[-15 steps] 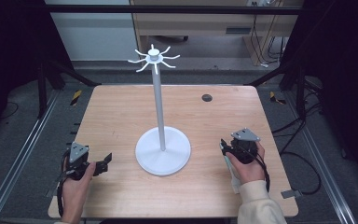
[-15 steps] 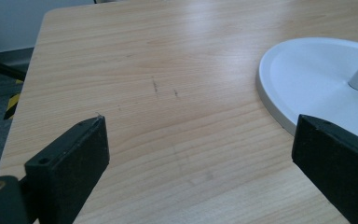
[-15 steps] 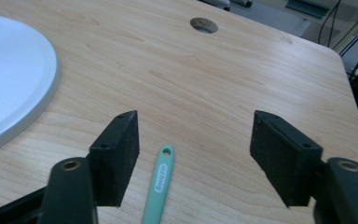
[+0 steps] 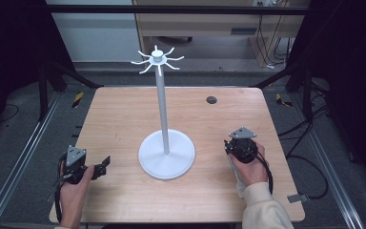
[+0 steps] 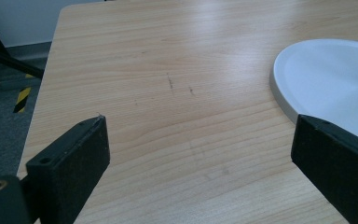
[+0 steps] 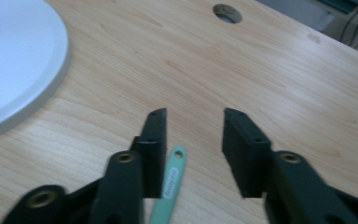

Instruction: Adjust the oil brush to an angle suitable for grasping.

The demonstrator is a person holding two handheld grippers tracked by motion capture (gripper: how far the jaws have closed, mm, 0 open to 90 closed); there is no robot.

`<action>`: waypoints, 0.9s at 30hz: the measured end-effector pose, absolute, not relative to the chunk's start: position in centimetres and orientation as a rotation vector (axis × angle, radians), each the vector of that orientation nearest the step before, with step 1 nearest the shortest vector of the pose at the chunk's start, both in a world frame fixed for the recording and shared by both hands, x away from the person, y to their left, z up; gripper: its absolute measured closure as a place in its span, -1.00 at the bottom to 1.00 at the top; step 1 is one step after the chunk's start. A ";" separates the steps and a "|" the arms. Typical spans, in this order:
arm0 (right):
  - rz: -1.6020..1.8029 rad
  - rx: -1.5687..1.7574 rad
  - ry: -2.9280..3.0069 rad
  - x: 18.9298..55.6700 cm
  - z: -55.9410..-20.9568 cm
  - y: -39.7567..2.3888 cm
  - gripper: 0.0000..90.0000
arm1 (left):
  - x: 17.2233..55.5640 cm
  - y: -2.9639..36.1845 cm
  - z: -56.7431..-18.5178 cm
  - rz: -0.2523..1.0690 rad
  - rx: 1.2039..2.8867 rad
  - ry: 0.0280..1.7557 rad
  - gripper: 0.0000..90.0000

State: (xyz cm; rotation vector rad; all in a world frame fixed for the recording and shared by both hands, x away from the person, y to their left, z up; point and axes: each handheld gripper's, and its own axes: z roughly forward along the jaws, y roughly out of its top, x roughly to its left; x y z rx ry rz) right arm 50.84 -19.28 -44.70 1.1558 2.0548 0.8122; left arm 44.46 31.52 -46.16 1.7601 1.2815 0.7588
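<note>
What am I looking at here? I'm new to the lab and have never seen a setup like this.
A person sits at a wooden table and holds a hand-operated, two-jaw gripper in each hand, so no robot arm is involved. The high view looks down from above: the left gripper shows at its left, the right gripper at its right. The other two pictures come from cameras riding on each gripper, looking along its black jaws. On the table stands a white stand: a round base, a tall pole and small hooks on top. In the right gripper view, a slim green tool lies beneath the open jaws. Both grippers are open and hold nothing.
</note>
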 end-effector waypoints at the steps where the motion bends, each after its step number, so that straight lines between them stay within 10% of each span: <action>1: 0.812 1.156 2.055 50.8 -44.7 -19.3 0.44 | 44.4 31.5 -46.1 0.762 1.759 1.280 -0.91; 13: 0.756 1.186 2.249 53.5 -44.5 -16.6 0.98 | 44.2 31.6 -46.3 0.744 1.749 1.298 -0.92; 27: 0.688 1.316 2.330 54.2 -46.6 -17.8 1.00 | 44.5 31.1 -46.3 0.738 1.793 1.274 -0.92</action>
